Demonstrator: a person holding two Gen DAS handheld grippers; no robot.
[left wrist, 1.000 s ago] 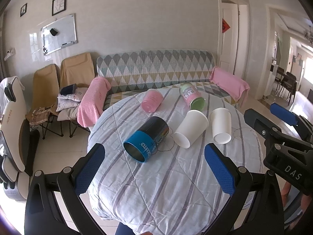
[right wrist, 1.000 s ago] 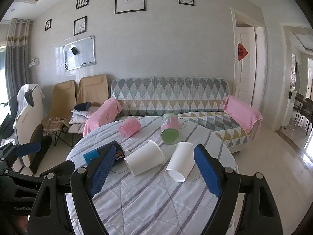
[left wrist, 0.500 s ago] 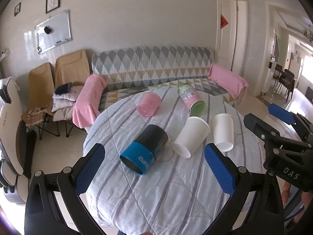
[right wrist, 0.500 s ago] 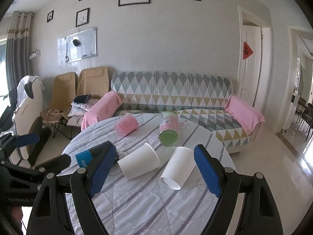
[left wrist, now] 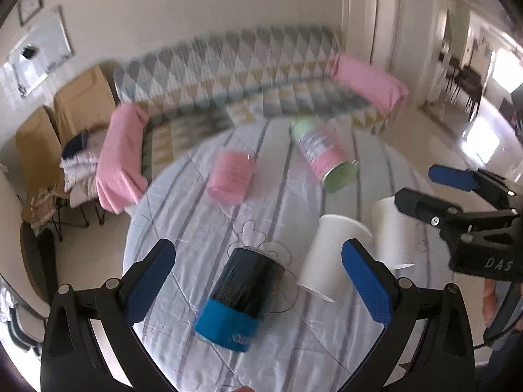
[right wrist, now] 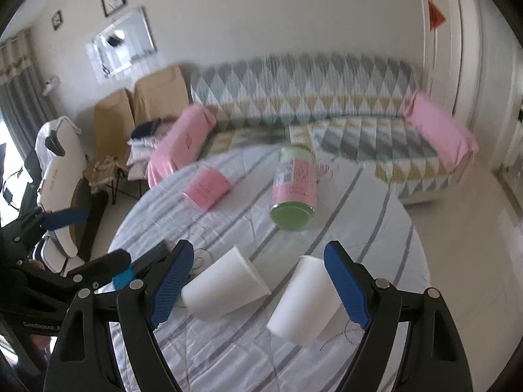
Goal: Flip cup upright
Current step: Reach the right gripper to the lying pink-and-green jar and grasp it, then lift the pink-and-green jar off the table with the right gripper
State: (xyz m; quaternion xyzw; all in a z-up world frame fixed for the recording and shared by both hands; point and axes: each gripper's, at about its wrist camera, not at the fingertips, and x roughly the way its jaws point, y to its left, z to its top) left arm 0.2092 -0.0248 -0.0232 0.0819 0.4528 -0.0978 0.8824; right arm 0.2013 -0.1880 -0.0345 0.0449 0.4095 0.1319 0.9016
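Several cups lie on their sides on a round table with a striped cloth (left wrist: 183,215). A black cup with a blue rim band (left wrist: 240,297) lies between the fingers of my open left gripper (left wrist: 258,281), mouth toward me. Two white paper cups (right wrist: 225,285) (right wrist: 302,303) lie between the fingers of my open right gripper (right wrist: 258,285). A pink cup (right wrist: 207,189) and a pink-and-green can (right wrist: 294,192) lie farther back. Both grippers hold nothing. My right gripper also shows in the left wrist view (left wrist: 434,189).
A patterned sofa (right wrist: 310,98) with pink towels stands behind the table. Folding chairs (right wrist: 137,111) stand at the left. A doorway (left wrist: 457,49) opens at the right. The table edge (right wrist: 418,245) falls away to the floor at the right.
Both grippers have moved forward and down over the table. The black cup now lies between the left fingers and the white cups between the right fingers. The cups have not moved.
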